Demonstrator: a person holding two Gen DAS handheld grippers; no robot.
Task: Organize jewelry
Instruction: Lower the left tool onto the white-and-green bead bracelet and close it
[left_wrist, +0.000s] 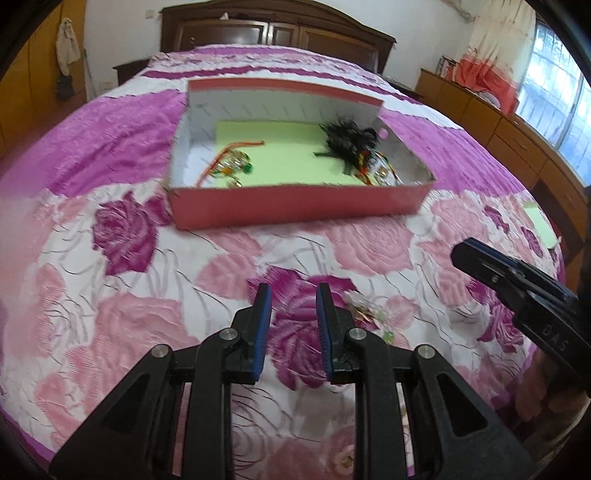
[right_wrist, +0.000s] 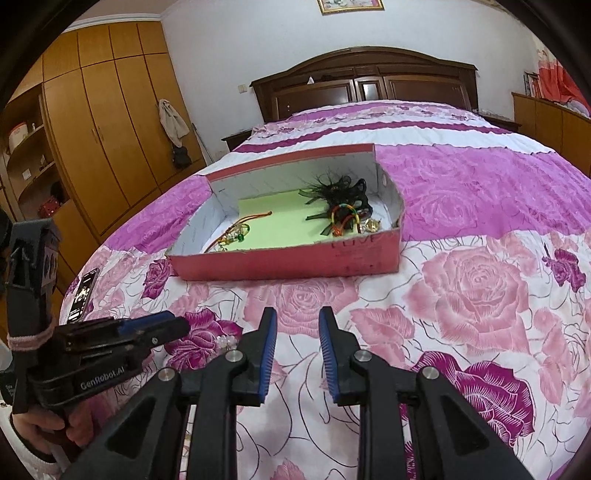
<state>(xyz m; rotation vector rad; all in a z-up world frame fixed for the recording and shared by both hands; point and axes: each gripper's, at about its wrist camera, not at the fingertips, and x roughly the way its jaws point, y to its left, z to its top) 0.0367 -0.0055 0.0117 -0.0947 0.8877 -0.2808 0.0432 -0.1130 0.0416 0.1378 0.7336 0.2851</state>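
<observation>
Jewelry (left_wrist: 364, 308) still loose on the bed (left_wrist: 129, 258) lies just beside the left gripper (left_wrist: 293, 291), whose jaws are held slightly apart and empty, apparently for a pick. The right gripper (right_wrist: 297, 314) is likewise parted and empty. Sorted pieces are kept in the red box (left_wrist: 295, 201) beyond.

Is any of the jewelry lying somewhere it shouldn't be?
Yes. One small sparkly piece lies loose on the bedspread, just right of the left gripper, while the other pieces sit inside the red box.
</observation>
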